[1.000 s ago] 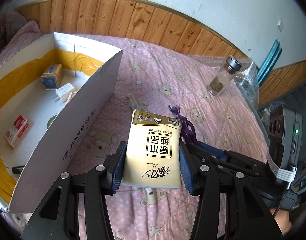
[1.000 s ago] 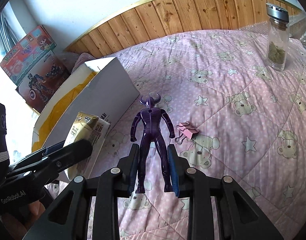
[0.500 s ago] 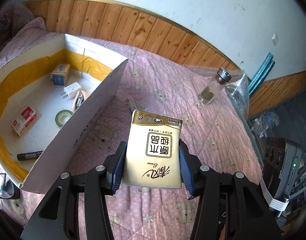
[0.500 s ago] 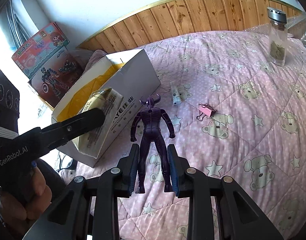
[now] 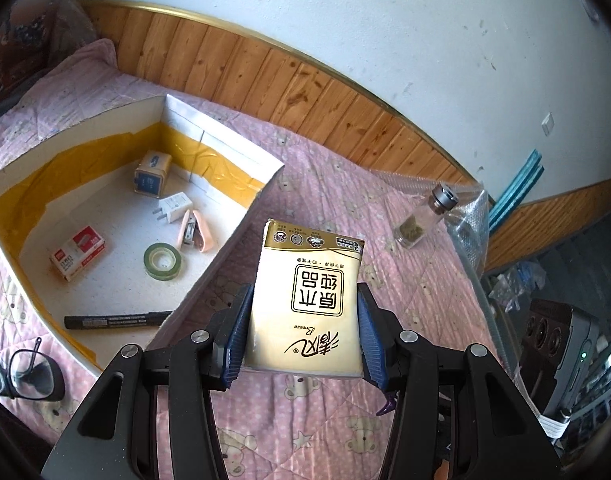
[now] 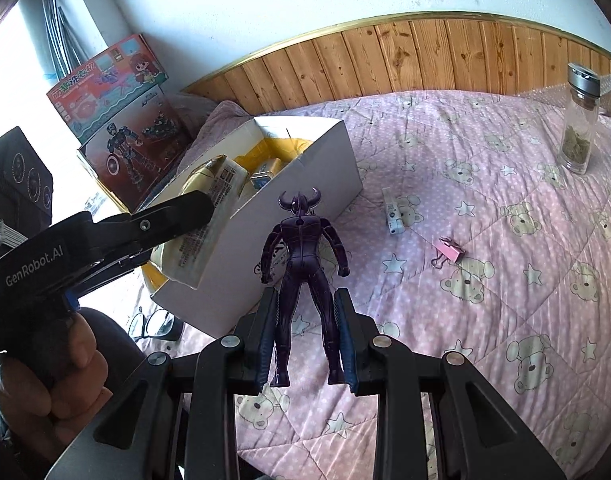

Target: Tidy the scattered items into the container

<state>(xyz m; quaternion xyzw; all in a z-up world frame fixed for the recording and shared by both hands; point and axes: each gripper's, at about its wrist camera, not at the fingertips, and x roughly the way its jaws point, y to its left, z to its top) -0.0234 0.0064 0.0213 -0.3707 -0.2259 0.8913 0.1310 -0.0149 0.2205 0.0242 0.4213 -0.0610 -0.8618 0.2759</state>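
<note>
My left gripper (image 5: pixel 303 332) is shut on a gold tissue pack (image 5: pixel 307 300) and holds it in the air beside the near right wall of the white cardboard box (image 5: pixel 221 256). The box holds a stapler, tape roll, charger, marker and small boxes. My right gripper (image 6: pixel 305 340) is shut on the legs of a dark purple horned figure (image 6: pixel 301 248), held upright above the pink quilt, right of the box (image 6: pixel 317 184). The left gripper with the tissue pack (image 6: pixel 205 216) shows at the box's near corner.
A glass jar (image 6: pixel 579 120) stands on the quilt at the far right. A pink binder clip (image 6: pixel 449 250) and a small white item (image 6: pixel 393 216) lie on the quilt. Glasses (image 5: pixel 25 368) lie left of the box. Toy boxes (image 6: pixel 121 120) stand behind it.
Both grippers have risen and drawn back from the quilt with their loads. The left one has moved toward the box, so more of the box's inside shows.
</note>
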